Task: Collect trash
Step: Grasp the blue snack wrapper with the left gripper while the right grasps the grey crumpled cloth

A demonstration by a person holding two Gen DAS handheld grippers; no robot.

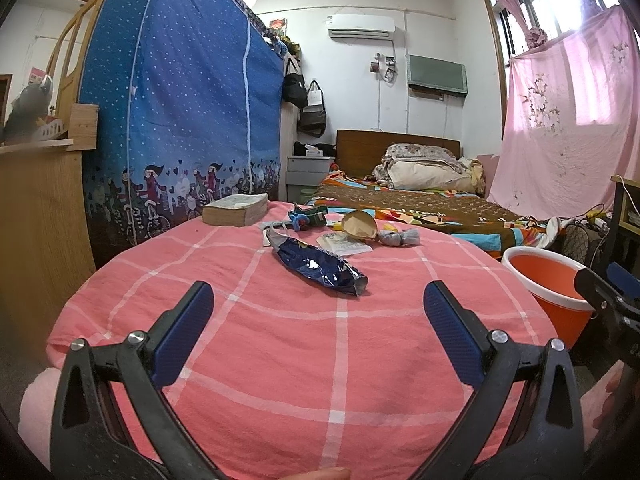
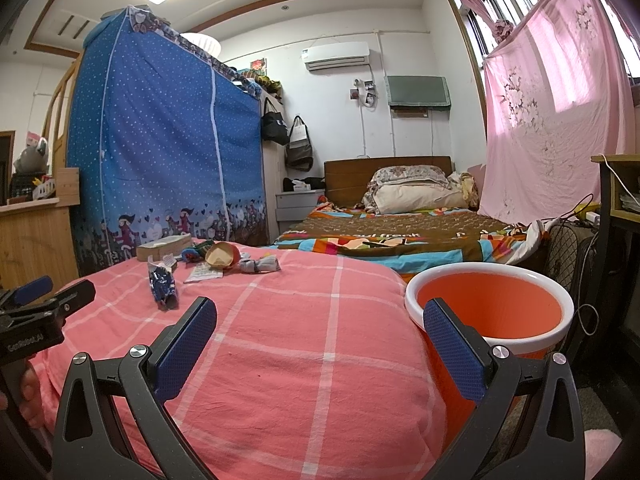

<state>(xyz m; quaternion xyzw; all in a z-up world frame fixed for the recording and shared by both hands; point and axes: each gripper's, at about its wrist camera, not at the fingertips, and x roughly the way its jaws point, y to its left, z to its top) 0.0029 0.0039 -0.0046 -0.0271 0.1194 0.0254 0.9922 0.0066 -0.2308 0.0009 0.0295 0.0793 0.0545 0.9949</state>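
Pink checked bedspread point(image 1: 304, 360): left gripper point(image 1: 319, 304), right gripper point(image 2: 320, 320) hover level, fingers spread, empty; wrapper point(image 1: 318, 266) ahead.

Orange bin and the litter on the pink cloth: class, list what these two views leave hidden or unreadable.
- Orange bin: in the right wrist view its floor sits below the rim's sightline, and a gripper finger covers the near wall. In the left wrist view the right gripper cuts across it.
- White packet: print too small to read in either view.
- Blue snack wrapper: crumpled, label unreadable.
- Book: title not visible.
- Grey wad: too small to identify.
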